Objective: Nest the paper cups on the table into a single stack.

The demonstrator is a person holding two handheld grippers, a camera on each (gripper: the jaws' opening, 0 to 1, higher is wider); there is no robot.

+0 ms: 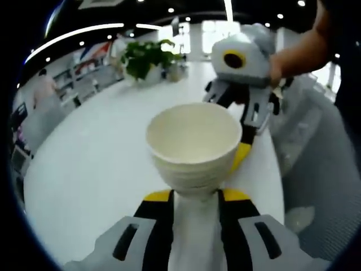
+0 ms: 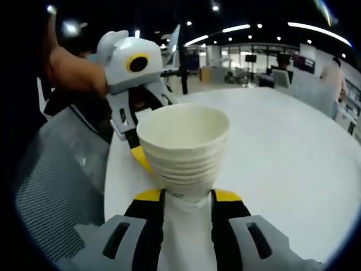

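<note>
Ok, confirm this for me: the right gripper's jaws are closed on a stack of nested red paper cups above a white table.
One detail is wrong: the cups are off-white, not red. The right gripper view shows the right gripper with its jaws closed on the stack of nested paper cups above the white table.

white round table (image 1: 101,164), potted plant (image 1: 145,58), mesh chair (image 2: 53,186), ceiling light strips (image 1: 79,34), dark ceiling (image 2: 169,11)

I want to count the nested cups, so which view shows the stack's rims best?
The right gripper view: the cup stack shows several stepped rims on its side. The left gripper view looks more into the stack's open mouth, with fewer rims visible.
</note>
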